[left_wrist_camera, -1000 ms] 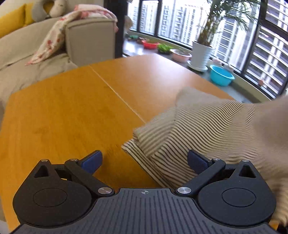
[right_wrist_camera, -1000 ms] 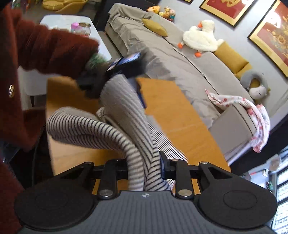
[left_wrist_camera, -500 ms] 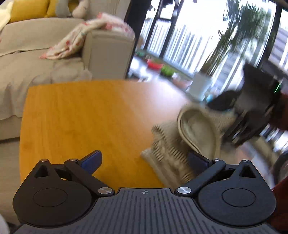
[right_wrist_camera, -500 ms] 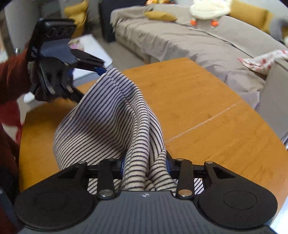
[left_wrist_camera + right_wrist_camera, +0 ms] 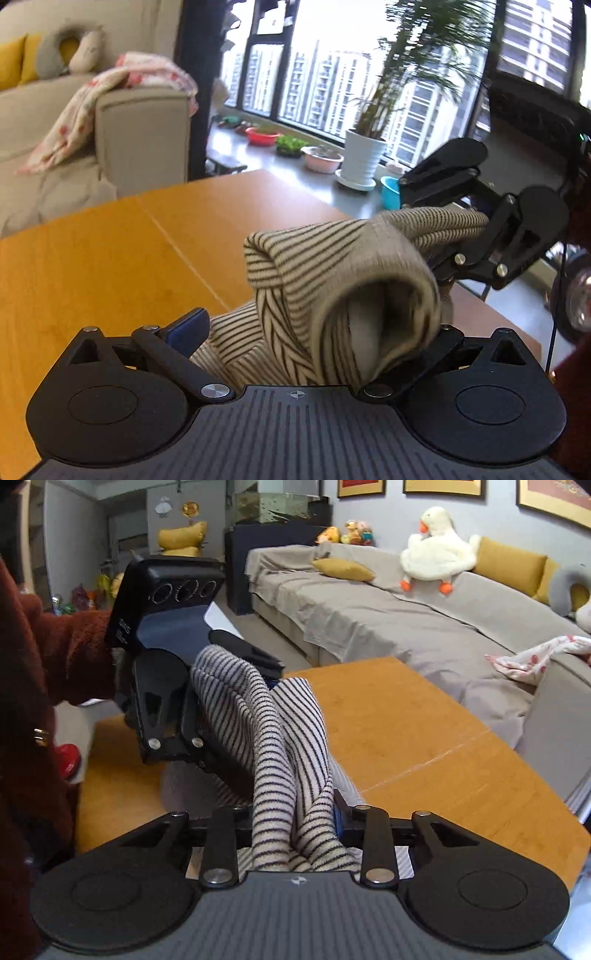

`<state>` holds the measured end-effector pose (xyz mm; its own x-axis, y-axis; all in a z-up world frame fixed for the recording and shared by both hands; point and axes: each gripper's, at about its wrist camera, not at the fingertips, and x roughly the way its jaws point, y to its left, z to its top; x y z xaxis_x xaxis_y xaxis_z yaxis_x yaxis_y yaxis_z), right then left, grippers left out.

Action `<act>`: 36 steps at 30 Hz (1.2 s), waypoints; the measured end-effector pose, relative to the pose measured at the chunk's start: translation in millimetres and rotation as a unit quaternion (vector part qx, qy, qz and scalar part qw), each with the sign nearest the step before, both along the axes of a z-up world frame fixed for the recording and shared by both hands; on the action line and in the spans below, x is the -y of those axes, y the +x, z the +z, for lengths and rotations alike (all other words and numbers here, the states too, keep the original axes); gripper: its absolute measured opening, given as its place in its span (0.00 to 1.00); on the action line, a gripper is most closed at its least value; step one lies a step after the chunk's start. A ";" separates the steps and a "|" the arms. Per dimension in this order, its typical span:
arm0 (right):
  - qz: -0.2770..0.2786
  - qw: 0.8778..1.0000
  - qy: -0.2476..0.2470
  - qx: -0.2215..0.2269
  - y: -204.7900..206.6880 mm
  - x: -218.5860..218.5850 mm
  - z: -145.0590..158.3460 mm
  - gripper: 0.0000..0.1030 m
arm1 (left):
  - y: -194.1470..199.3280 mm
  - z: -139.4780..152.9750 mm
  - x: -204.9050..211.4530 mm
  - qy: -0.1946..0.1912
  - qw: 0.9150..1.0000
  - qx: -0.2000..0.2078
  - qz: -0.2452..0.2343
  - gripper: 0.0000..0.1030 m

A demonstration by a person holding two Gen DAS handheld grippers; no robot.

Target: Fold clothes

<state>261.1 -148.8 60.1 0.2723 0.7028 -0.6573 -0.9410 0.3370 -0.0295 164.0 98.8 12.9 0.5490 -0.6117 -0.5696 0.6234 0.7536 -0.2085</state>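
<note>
A beige sweater with thin dark stripes (image 5: 332,280) is lifted above the orange wooden table (image 5: 110,258). My right gripper (image 5: 295,812) is shut on a bunched fold of the sweater (image 5: 284,746); it shows in the left wrist view (image 5: 476,236) at the right, holding the cloth's far end. My left gripper (image 5: 310,332) is open, with the sweater draped between its wide-apart fingers and over the right one; its blue left pad (image 5: 186,326) is bare. The left gripper also shows in the right wrist view (image 5: 177,686), close against the cloth.
A grey sofa (image 5: 424,627) with a floral blanket (image 5: 110,96) stands beyond the table's far edge. A white potted plant (image 5: 364,158) and bowls line the window sill. A red-sleeved arm (image 5: 40,657) is at the left.
The sweater has been lifted off the table by my right gripper. My left gripper has moved in so that the cloth now hangs between its open fingers.
</note>
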 end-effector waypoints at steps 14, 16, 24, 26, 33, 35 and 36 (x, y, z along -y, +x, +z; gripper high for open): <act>-0.178 0.978 0.103 0.021 -24.0 53.3 25.2 0.85 | 39.9 -14.7 -17.4 -0.114 0.992 -0.049 0.030 0.83; -0.233 0.965 0.124 0.003 -24.2 66.5 21.5 0.85 | 40.3 -17.8 -22.3 -0.117 0.990 -0.062 0.045 0.78; -0.359 0.931 0.058 0.002 12.7 41.8 -36.8 0.86 | 37.1 -18.0 -37.5 -0.043 0.991 -0.053 0.111 0.80; -0.372 0.927 0.009 0.039 11.1 30.1 -52.6 0.97 | 39.7 -19.5 -38.3 -0.023 0.991 -0.043 0.122 0.88; -0.411 0.911 0.006 0.039 -9.4 34.7 -59.6 0.99 | 50.6 -17.0 -32.4 -0.022 0.993 -0.038 0.112 0.94; -0.408 0.912 0.024 0.029 -17.8 43.2 -55.7 0.92 | 50.1 -16.5 -35.1 -0.042 0.992 -0.048 0.105 0.91; -0.401 0.915 0.044 0.013 -18.7 48.5 -54.0 0.87 | 49.8 -16.3 -36.5 -0.051 0.992 -0.052 0.101 0.90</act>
